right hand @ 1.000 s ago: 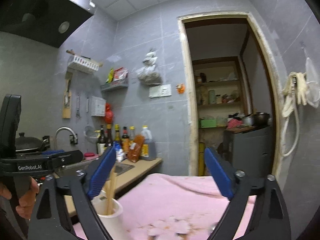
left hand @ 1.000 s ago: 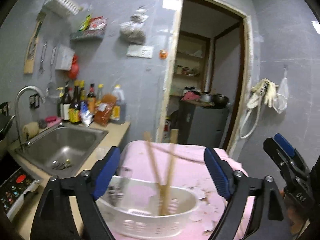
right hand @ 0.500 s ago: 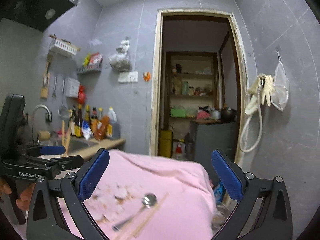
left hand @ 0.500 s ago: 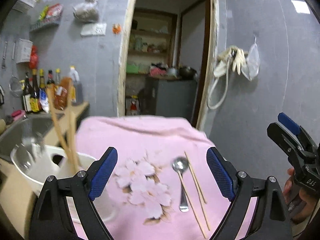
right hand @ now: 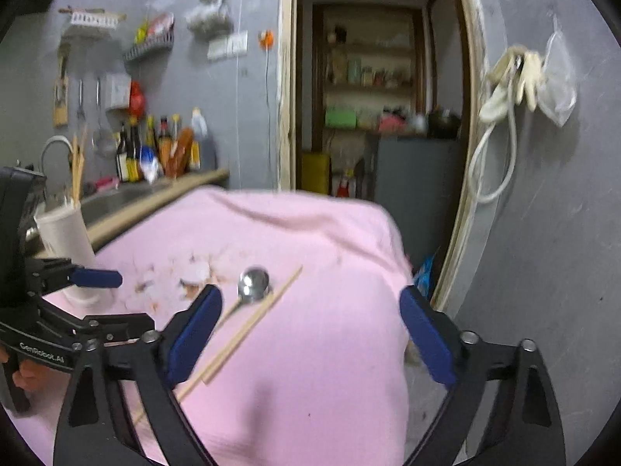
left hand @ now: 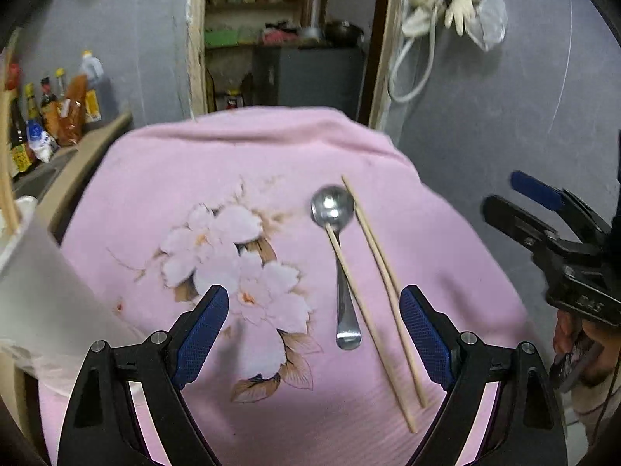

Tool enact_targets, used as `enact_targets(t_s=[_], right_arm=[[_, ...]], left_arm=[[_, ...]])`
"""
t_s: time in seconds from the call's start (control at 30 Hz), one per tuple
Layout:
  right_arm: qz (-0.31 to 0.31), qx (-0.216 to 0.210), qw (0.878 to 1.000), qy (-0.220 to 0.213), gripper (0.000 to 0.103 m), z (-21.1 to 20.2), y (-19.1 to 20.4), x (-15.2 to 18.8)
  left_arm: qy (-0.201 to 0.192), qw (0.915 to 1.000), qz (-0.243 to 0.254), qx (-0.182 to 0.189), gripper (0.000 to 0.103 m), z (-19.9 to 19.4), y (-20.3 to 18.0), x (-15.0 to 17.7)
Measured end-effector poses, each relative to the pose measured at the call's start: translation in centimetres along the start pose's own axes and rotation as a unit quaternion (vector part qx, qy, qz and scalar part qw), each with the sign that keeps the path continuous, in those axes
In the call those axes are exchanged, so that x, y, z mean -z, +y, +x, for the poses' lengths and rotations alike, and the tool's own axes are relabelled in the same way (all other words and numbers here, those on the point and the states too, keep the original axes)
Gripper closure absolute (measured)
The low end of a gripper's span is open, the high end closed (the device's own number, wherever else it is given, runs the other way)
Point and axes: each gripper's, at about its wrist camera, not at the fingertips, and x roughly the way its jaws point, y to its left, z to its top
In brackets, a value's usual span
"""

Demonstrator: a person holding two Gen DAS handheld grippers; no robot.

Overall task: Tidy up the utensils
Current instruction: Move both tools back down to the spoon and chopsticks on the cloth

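Note:
A metal spoon (left hand: 332,206) and a pair of wooden chopsticks (left hand: 378,268) lie side by side on the pink flowered cloth (left hand: 186,163); one stick crosses the spoon's handle. My left gripper (left hand: 314,295) hovers above them, jaws wide and closing slightly, nothing between the pads. My right gripper (right hand: 310,295) is over the cloth's right part, its jaws closing on nothing, with the spoon (right hand: 254,283) and chopsticks (right hand: 248,326) ahead to its left. A white utensil holder (right hand: 66,233) with chopsticks (right hand: 77,163) standing in it is at the cloth's left edge.
A counter with sauce bottles (right hand: 155,151) and a sink (right hand: 116,194) runs along the left wall. An open doorway (right hand: 372,116) with shelves lies straight ahead. The cloth's right edge drops off beside a grey wall with hanging gloves (right hand: 516,73).
Both grippers swung right and tilted down, away from the holder and over the cloth. The spoon and chopsticks came into view and now sit close ahead. The right jaws narrowed slightly.

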Motion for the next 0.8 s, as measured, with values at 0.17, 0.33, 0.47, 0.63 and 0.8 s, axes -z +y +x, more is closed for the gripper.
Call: enact_targets(t_s=[0.17,0.33,0.47,0.63,0.8], right_arm=[[-0.008,-0.016,0.998,0.062,0.034,2.7,0.3,1.2],[-0.01,-0.034,0.995,0.096,0.039,4.0,0.5,1.5],[0.002,-0.039,0.993,0.111,0.039,4.6,0.0,1.7],[0.015,-0.042,0.992,0.12,0.039,4.9,-0.4,1.7],[0.015,-0.042,0.991,0.124,0.039,5.1,-0.2,1.6]], left_arm=[[0.046,0.9987,0.014,0.015,0.038,2.5,-0.3,0.5],[0.078,0.9964,0.006,0.033,0.047,4.4,0.0,0.6],[0.084,0.9957,0.012,0.038,0.055,4.9,-0.3,0.1],[0.093,0.9948,-0.002,0.042,0.071,5.7,-0.2,-0.6],[0.1,0.9938,-0.021,0.044,0.092,6.2,0.4,-1.2]])
